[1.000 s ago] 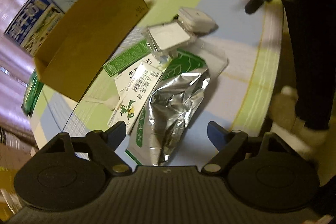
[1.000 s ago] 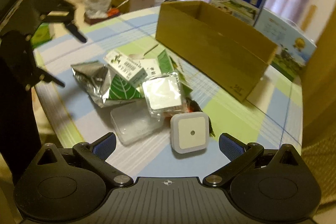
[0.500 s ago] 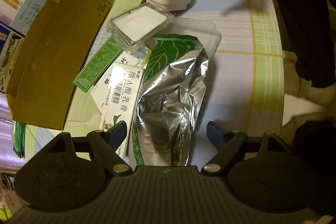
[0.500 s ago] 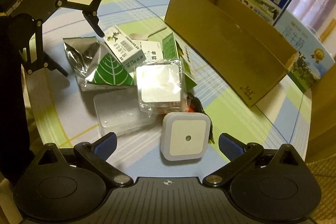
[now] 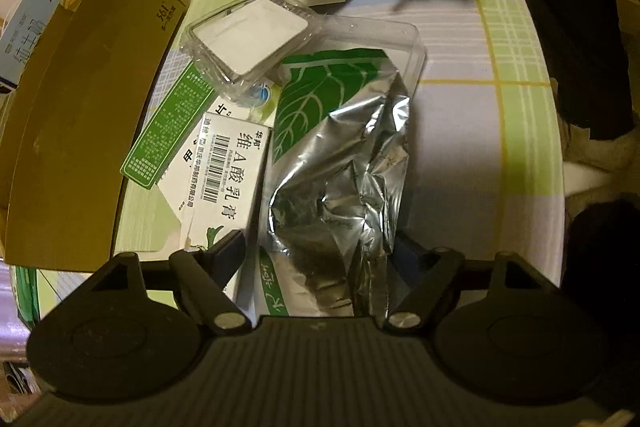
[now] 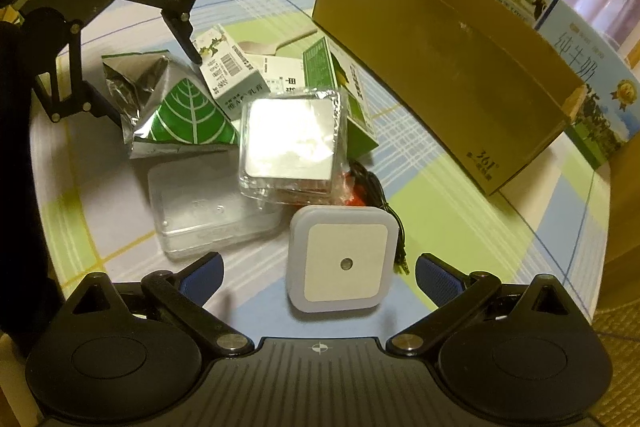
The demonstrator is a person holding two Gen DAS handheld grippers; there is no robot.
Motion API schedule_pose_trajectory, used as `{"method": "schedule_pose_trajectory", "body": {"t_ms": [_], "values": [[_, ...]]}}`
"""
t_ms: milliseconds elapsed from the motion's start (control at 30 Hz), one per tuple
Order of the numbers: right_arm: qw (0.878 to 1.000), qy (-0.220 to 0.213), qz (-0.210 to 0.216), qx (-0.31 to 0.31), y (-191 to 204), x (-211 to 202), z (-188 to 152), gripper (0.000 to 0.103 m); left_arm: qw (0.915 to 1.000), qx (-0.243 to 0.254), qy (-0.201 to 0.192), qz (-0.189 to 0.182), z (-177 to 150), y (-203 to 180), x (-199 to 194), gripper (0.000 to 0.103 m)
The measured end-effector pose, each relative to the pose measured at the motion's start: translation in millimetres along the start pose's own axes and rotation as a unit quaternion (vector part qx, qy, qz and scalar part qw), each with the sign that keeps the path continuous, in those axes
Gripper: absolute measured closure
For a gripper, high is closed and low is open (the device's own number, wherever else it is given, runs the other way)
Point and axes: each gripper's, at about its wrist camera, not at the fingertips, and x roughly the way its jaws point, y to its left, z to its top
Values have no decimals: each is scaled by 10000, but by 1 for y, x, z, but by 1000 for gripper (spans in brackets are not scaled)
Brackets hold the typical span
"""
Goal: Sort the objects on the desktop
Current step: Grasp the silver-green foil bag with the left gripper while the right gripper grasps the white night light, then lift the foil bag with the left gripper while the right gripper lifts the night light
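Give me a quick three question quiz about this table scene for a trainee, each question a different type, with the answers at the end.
1. True or false: the left tool is shut on the foil pouch.
2. Multiple choice: which item lies nearest between the right tool's fingers? A) white square night light B) clear plastic box C) ointment carton
3. Fill in: the open container beside the pile is a ____ box.

Key: 1 false, the jaws stand open, straddling the pouch's end. 2 A. 3 cardboard.
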Motion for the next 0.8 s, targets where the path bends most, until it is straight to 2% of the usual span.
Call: {"method": "schedule_pose_trajectory", "body": {"t_ms": [33,100,367,467,500,633,800], "values": [[10000,20,32,14,-2,2,0,8,10000,46,-9,-14,0,-1,-1,30],[9999,81,126,63,-6,7,1,12,9999,122,-25,-90,1,-2,-2,41],[9992,151,283,253,-22,20,2,21,9998,44,-105,-155,0,-2,-2,37],[9989,203,311,276,-23,24,2,31,9994,-56,-178,-277,-1,3,-1,35],[9989,220,300,297,-23,25,2,38,9993,-83,-190,-320,-1,4,-1,34],[9977,293,337,516,-24,22,1,40,9989,-196,-153,-387,4,6,0,34],[9957,461,445,674,-16,11,0,40,9974,-398,54,-595,10,2,-4,42]]}}
